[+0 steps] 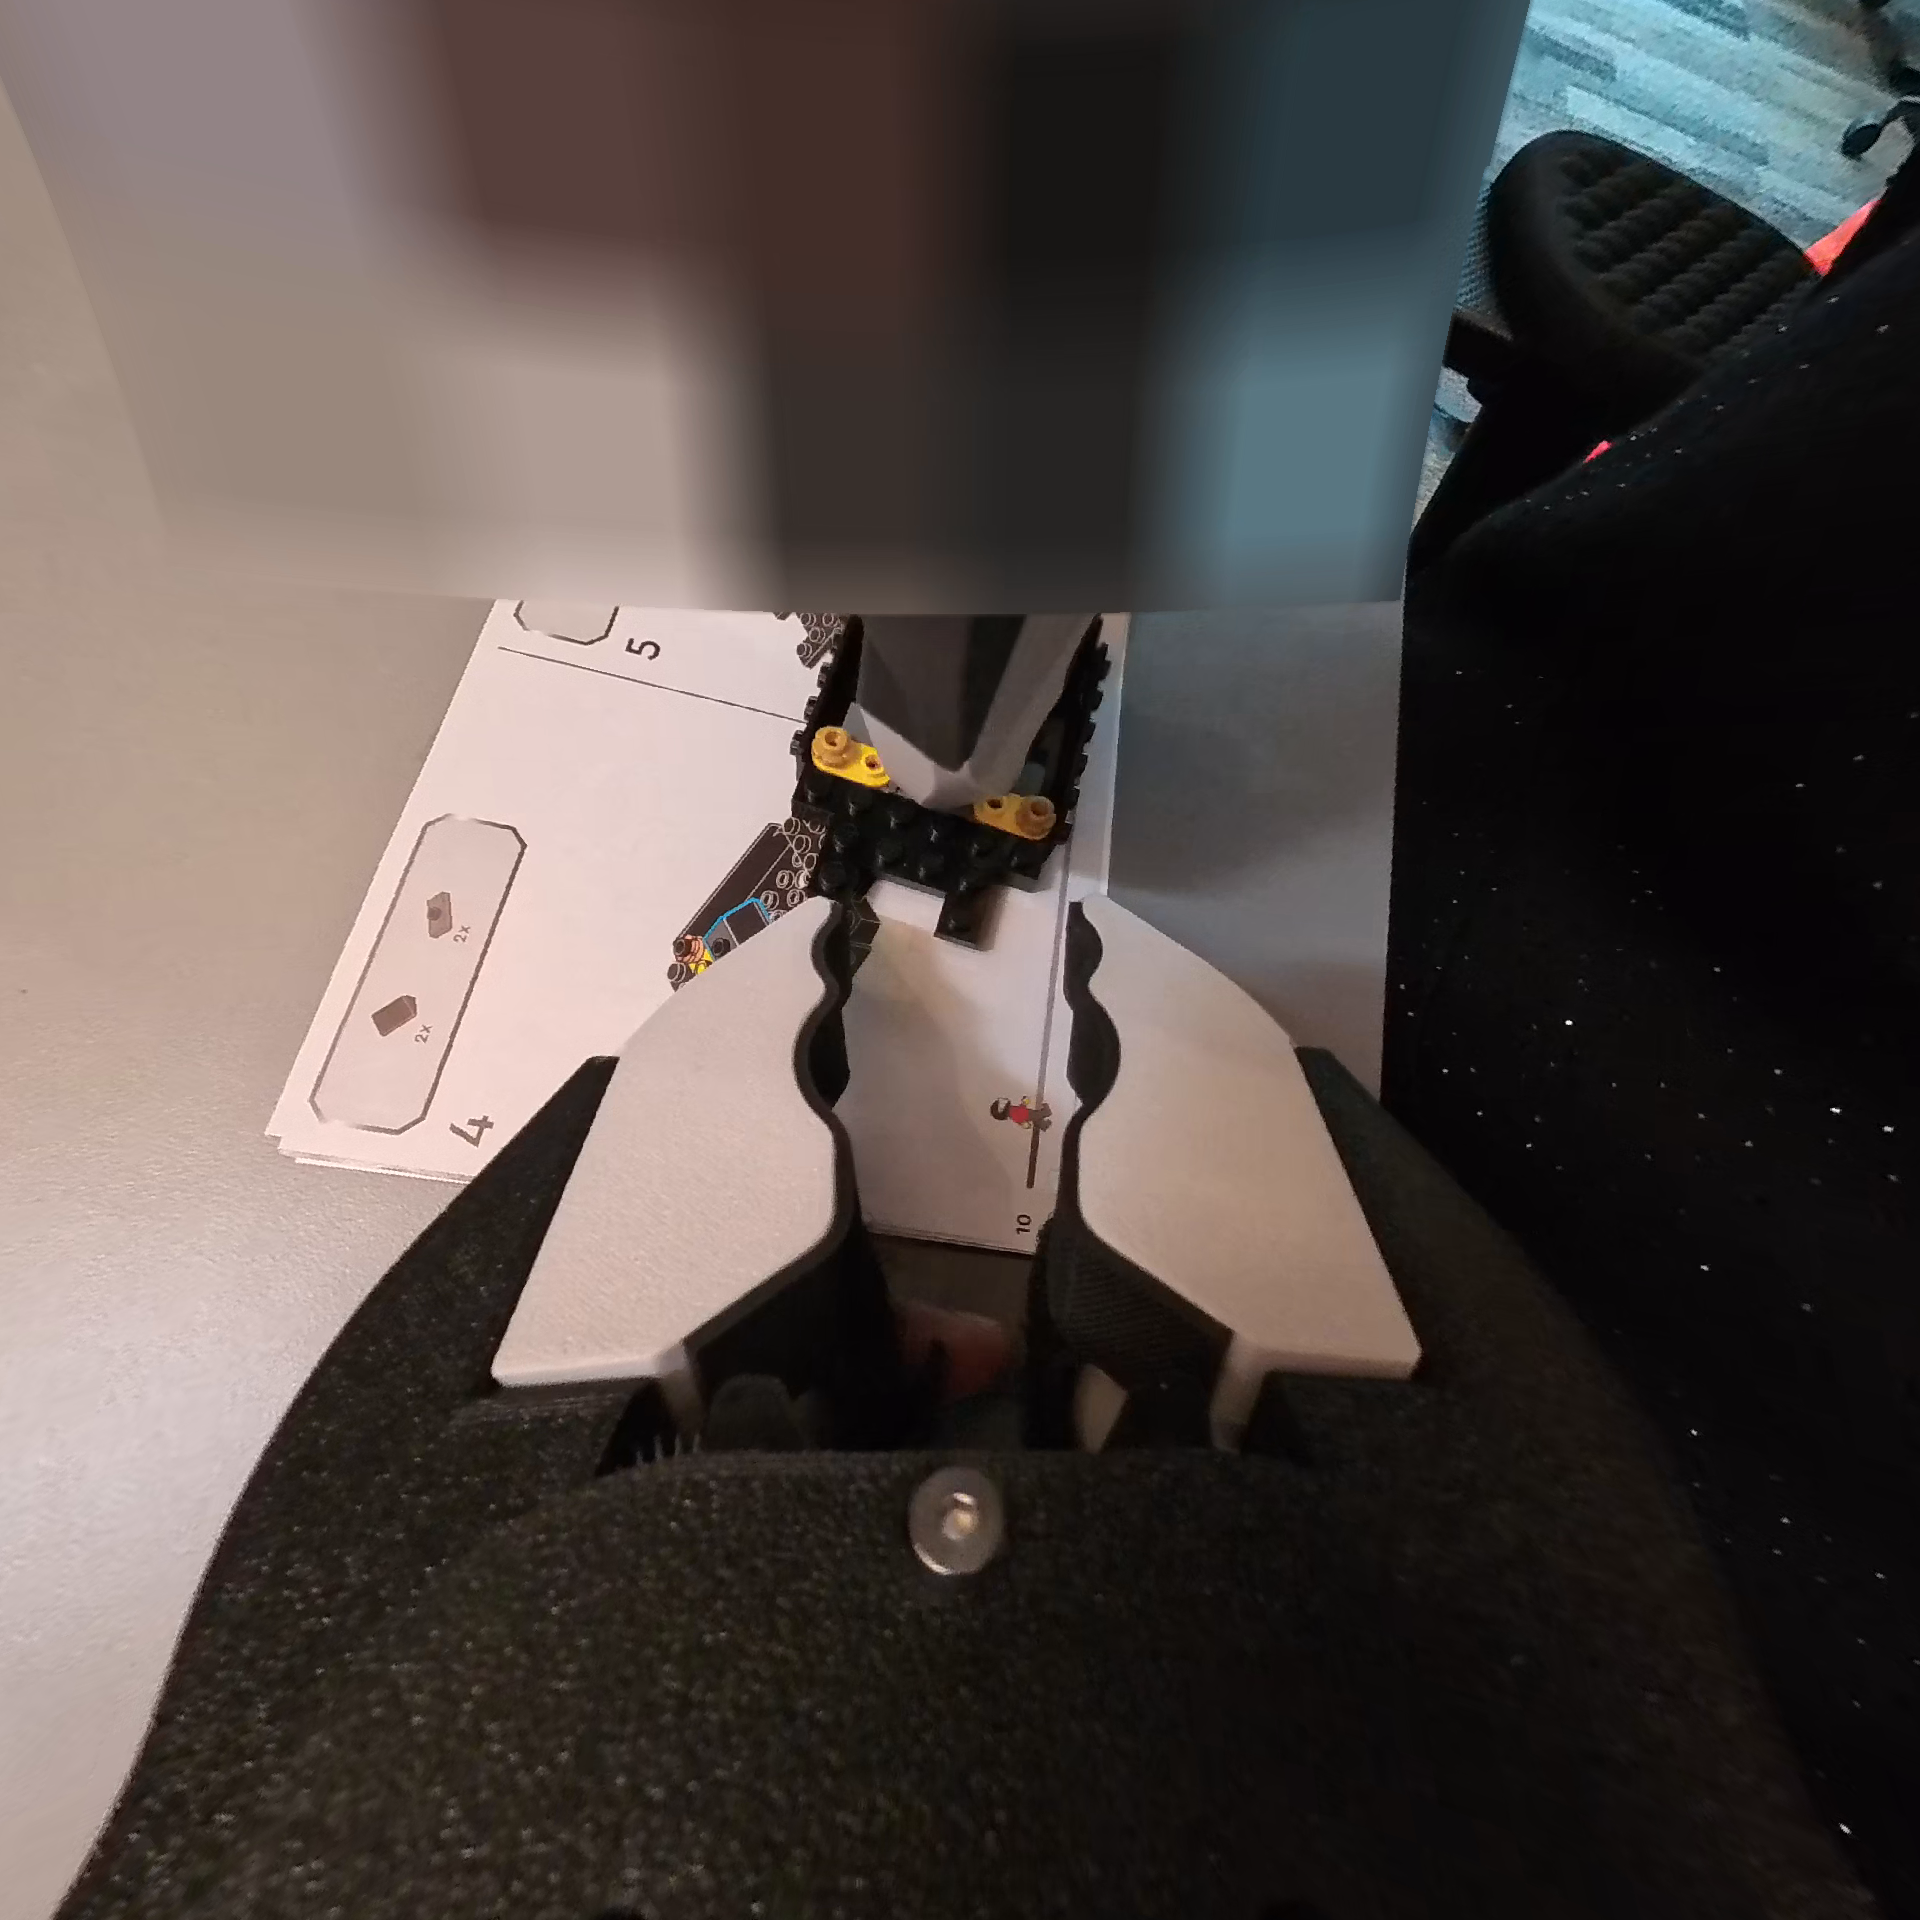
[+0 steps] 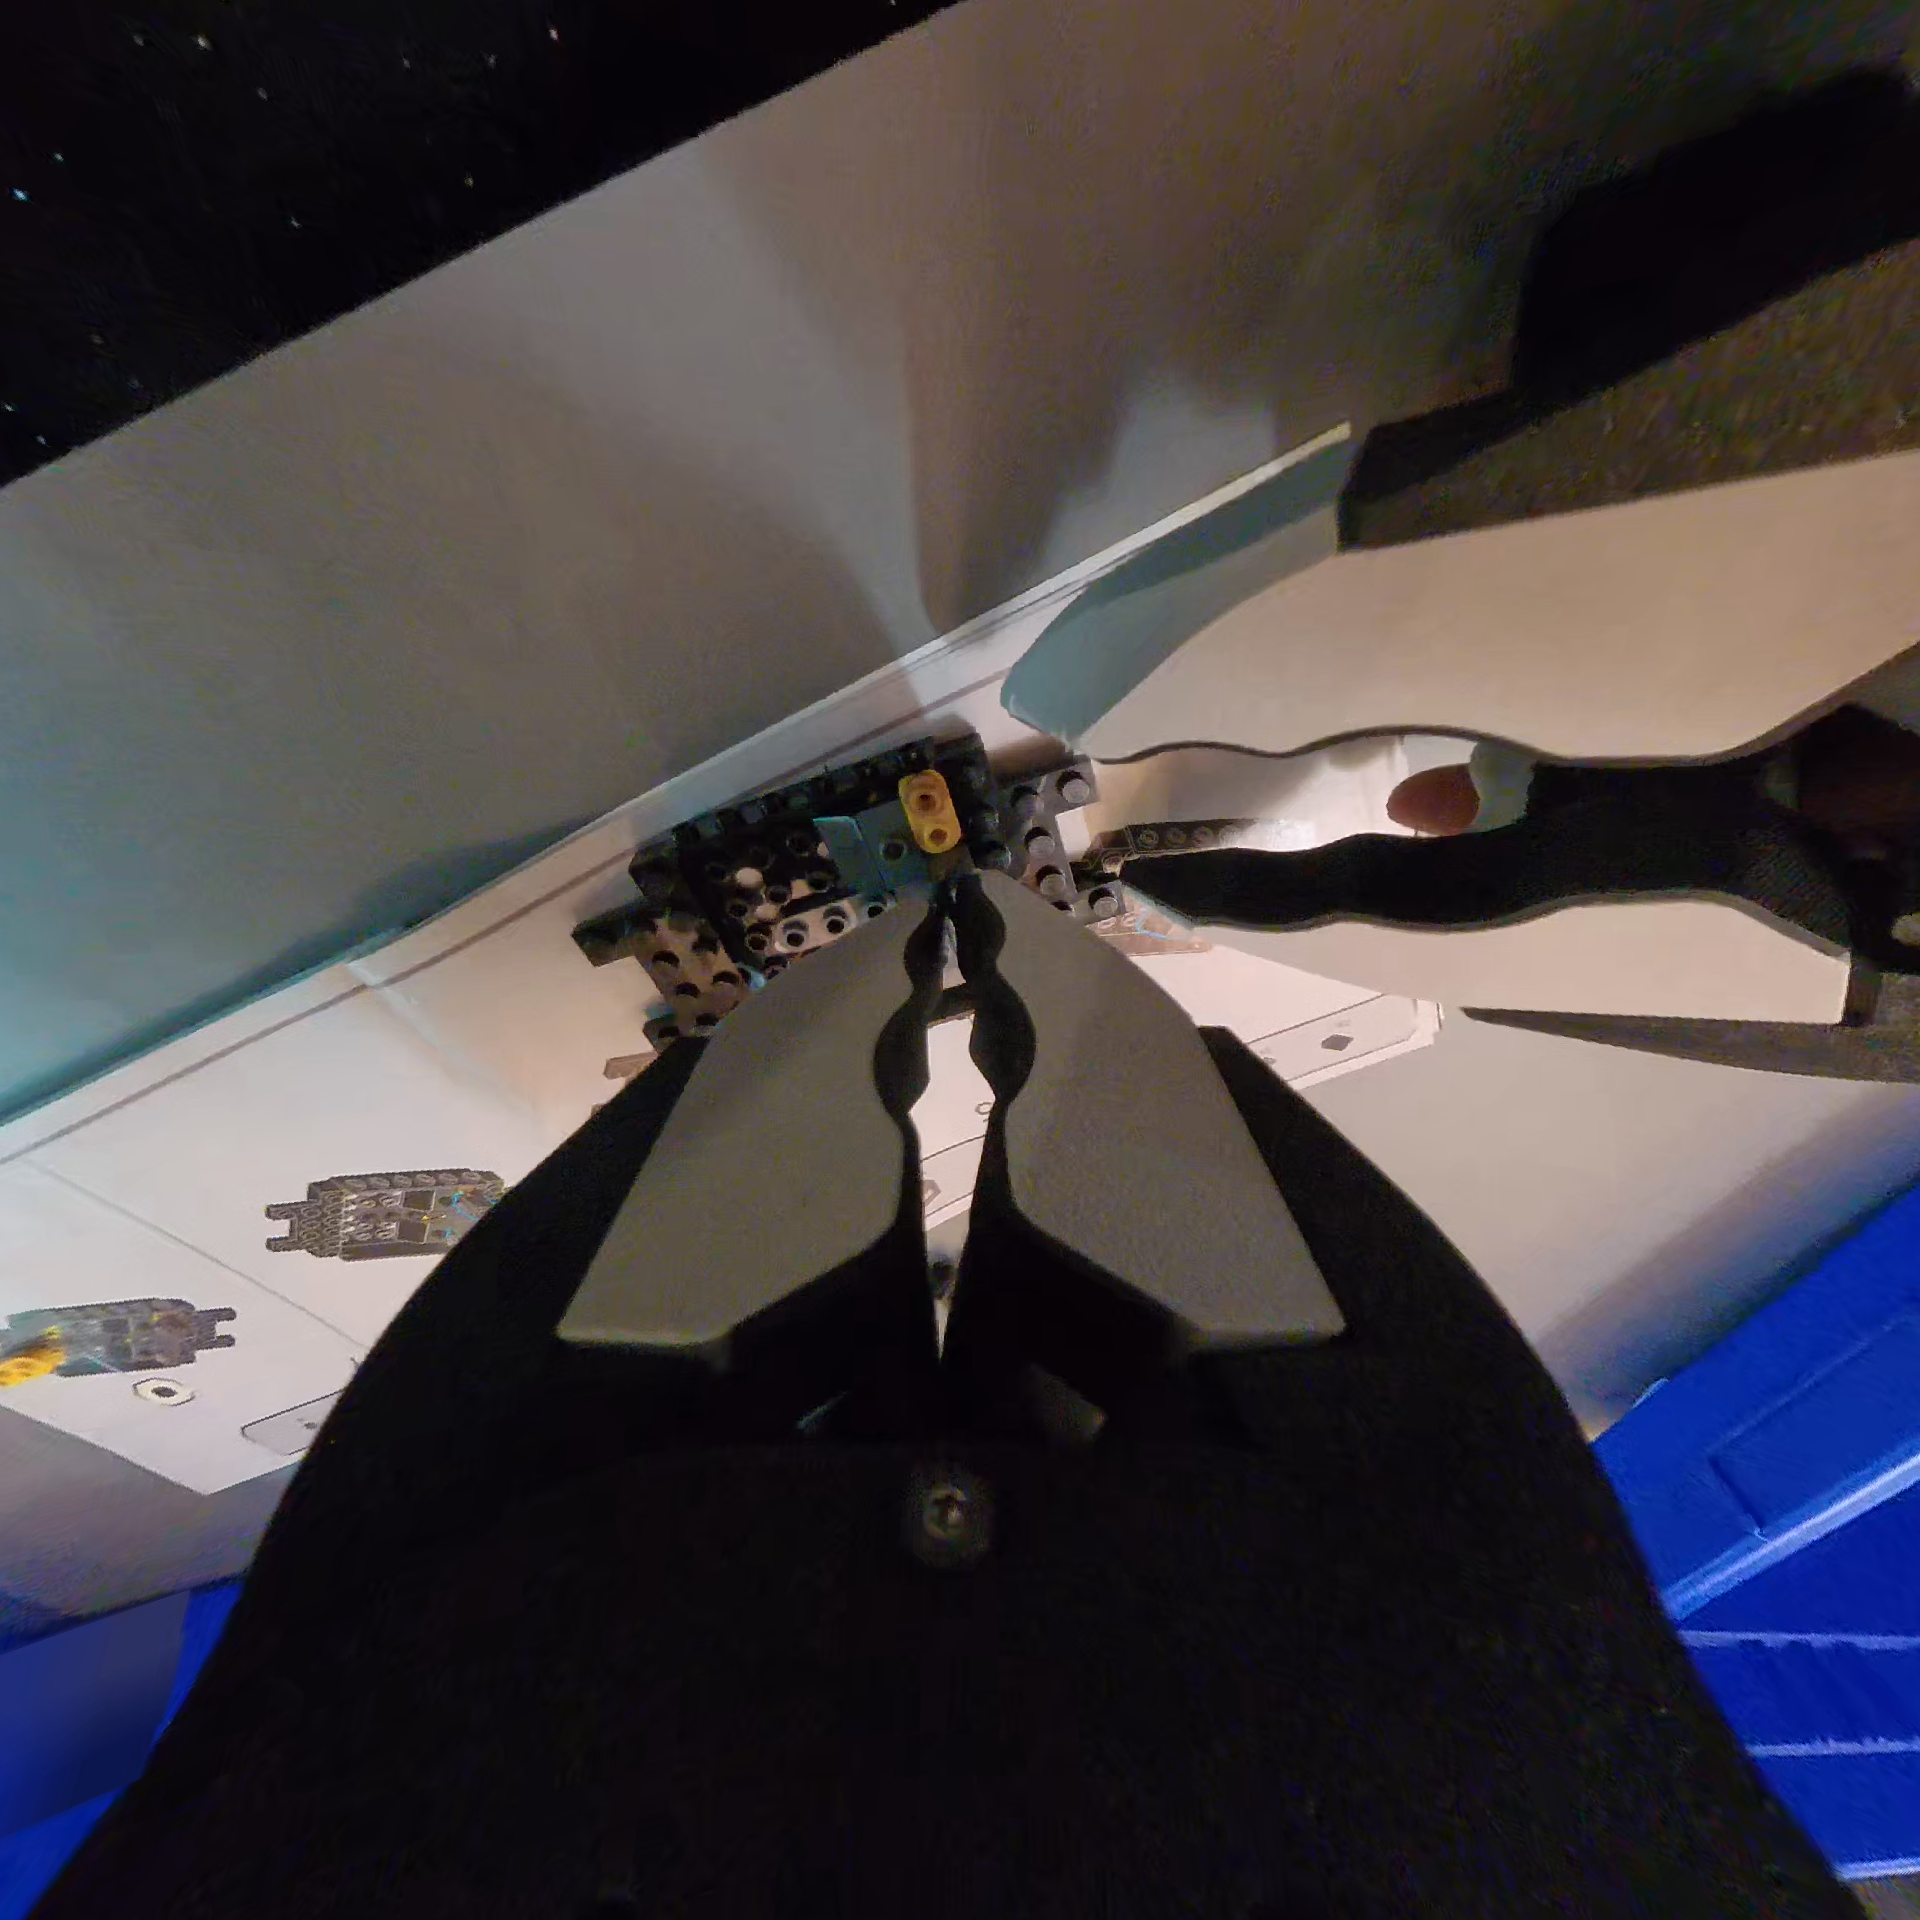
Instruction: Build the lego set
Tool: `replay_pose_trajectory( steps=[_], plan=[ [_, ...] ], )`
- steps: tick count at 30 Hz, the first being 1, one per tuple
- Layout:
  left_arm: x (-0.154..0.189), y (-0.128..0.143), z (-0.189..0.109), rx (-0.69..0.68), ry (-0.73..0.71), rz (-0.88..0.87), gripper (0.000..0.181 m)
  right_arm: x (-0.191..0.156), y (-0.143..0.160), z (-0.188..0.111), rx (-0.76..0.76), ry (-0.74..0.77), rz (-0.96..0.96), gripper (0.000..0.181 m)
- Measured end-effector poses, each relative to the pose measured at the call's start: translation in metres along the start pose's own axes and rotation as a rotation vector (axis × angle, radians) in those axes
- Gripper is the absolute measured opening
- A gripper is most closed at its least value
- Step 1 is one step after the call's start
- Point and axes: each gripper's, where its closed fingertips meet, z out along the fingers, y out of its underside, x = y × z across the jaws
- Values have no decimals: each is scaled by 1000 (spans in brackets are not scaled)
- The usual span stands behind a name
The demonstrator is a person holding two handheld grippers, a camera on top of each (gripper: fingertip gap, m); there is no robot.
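While the black lego assembly [image 1: 914, 842] rested on the open instruction booklet [image 1: 582, 862] on the grey table [image 1: 156, 727], both tools worked at it from opposite ends. The left tool [image 1: 961, 925] had its fingers spread, with the near edge of the assembly lying just ahead of the fingertips; whether they touched it could not be told. The right tool [image 2: 951, 899] had its fingers nearly pressed together, tips at a small dark part of the assembly directly below a yellow two-stud piece [image 2: 928, 810]. In the left wrist view, two yellow pieces [image 1: 850, 753] sat at either side of the assembly, with the right tool's tip coming down between them. A blue container [image 2: 1787, 1558] stood beside the booklet.
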Motion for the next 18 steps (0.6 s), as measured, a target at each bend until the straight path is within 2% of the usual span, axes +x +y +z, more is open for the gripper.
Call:
replay_pose_trajectory(
  steps=[5,8,13,18],
  plan=[
    [0,1,1,-9,-6,5,39,0,0,1,-19,-2,-16,4],
    [0,1,1,-9,-11,15,40,1,0,0,35,21,18,4],
    [2,1,1,-6,-6,25,39,5,5,-1,68,57,80,19],
    [1,0,0,-4,-8,14,39,8,9,-6,112,67,143,26]
  ],
)
